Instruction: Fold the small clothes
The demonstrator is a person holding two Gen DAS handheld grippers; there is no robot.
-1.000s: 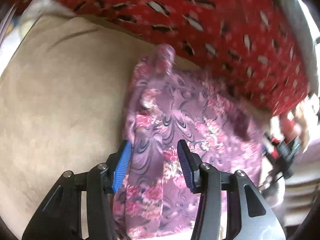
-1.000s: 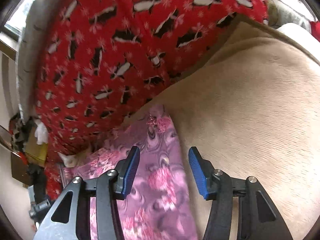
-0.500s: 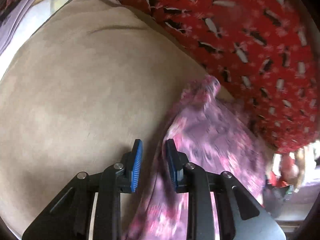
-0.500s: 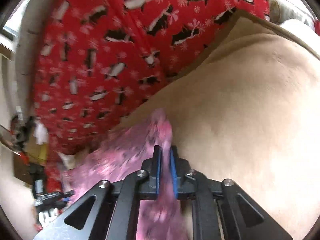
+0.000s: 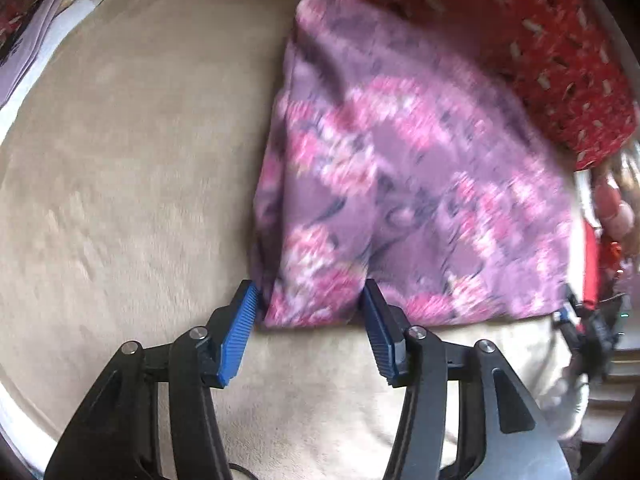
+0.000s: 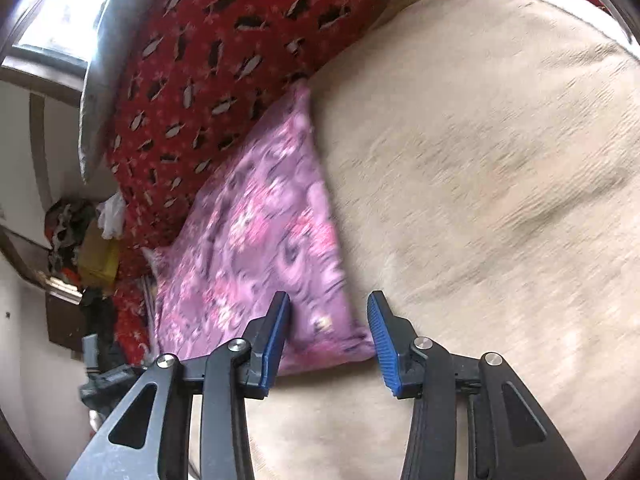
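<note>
A purple garment with pink flowers (image 5: 400,184) lies flat on a beige blanket (image 5: 120,160), blurred by motion. My left gripper (image 5: 309,294) stands over its near left corner. The jaws are opening, and that corner lies loose between the blue pads. In the right wrist view the same garment (image 6: 256,240) stretches away to the left. My right gripper (image 6: 328,300) is at its near right corner with the jaws opening, and the cloth's edge sits between them unpinched. The right gripper (image 5: 576,324) also shows at the far right of the left wrist view.
A red cover with a penguin print (image 6: 200,60) borders the far side of the garment. Beige blanket (image 6: 480,200) spreads widely to the right. Papers (image 5: 32,40) lie at the far left edge. A window (image 6: 52,20) and cluttered shelves (image 6: 80,240) are beyond the bed.
Both grippers went from open to nearly shut on the garment's edge and are now open again. The garment has been drawn toward the cameras and now lies flatter, spread out ahead of the jaws.
</note>
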